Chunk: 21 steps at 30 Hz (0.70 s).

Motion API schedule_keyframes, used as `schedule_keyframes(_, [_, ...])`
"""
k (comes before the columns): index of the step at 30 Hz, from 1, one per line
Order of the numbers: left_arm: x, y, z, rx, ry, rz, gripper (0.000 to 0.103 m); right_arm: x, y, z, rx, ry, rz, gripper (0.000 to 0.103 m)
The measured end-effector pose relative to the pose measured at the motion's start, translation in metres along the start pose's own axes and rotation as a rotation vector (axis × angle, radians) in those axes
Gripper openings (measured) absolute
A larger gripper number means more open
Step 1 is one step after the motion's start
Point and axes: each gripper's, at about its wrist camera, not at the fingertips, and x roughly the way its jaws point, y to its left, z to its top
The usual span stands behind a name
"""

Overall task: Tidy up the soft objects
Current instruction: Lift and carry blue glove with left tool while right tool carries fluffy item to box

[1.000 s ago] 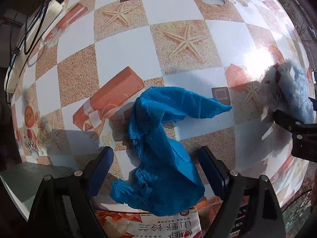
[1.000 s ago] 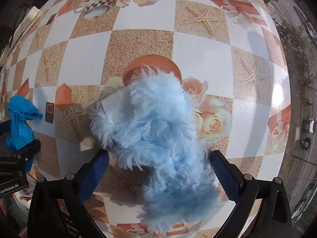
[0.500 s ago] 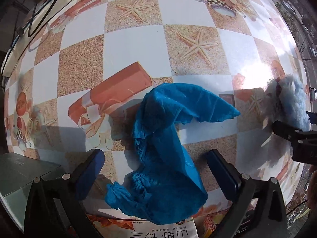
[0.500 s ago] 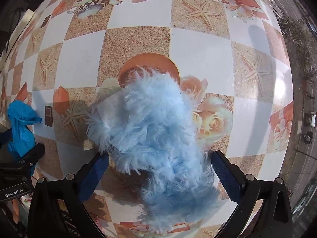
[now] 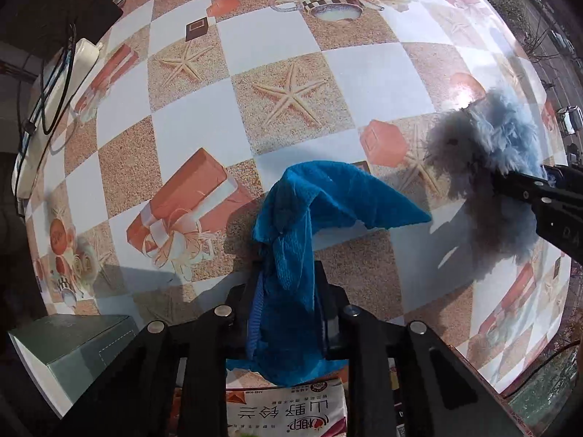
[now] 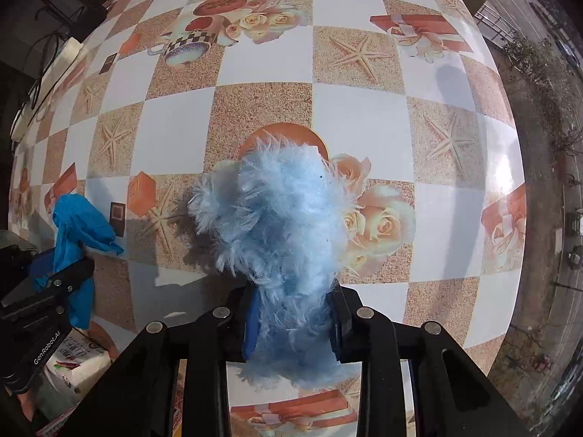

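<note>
Deep blue cloth [image 5: 291,218], pale blue fluffy fabric [image 6: 284,218], tan-and-white checkered starfish-print tablecloth [image 5: 284,98].

A table [image 5: 262,54] with a checkered starfish-and-gift-box print fills the frame. A white power strip [image 5: 54,83] lies at its left edge, a printed packet [image 5: 288,413] bottom centre, a grey box [image 5: 69,349] lower left.

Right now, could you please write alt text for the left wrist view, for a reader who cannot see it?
The left gripper is shut on a blue cloth whose far end drapes over a tablecloth printed with starfish and gift boxes. At right, the right gripper holds a fluffy pale-blue piece; a grey box sits lower left.
</note>
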Motion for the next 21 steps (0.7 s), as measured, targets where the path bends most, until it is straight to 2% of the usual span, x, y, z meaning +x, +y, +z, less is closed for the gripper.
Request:
schedule_keyframes(2, [-0.013, 0.001, -0.002, -0.004, -0.027, -0.011, 0.026, -0.010, -0.008, -0.005, 0.045, -0.021, 0.029, 0.032])
schedule_keyframes(9, [-0.064, 0.013, -0.018, 0.015, -0.099, 0.046, 0.026, -0.070, -0.031, -0.036, 0.173, -0.145, 0.166, 0.032])
schedule_keyframes(15, [-0.104, 0.018, -0.040, 0.034, -0.115, 0.069, 0.026, -0.121, -0.034, -0.069, 0.211, -0.226, 0.247, 0.032])
schedule_keyframes(21, [-0.115, 0.009, -0.065, 0.067, -0.120, 0.044, 0.026, -0.145, -0.016, -0.100, 0.201, -0.264, 0.286, 0.032])
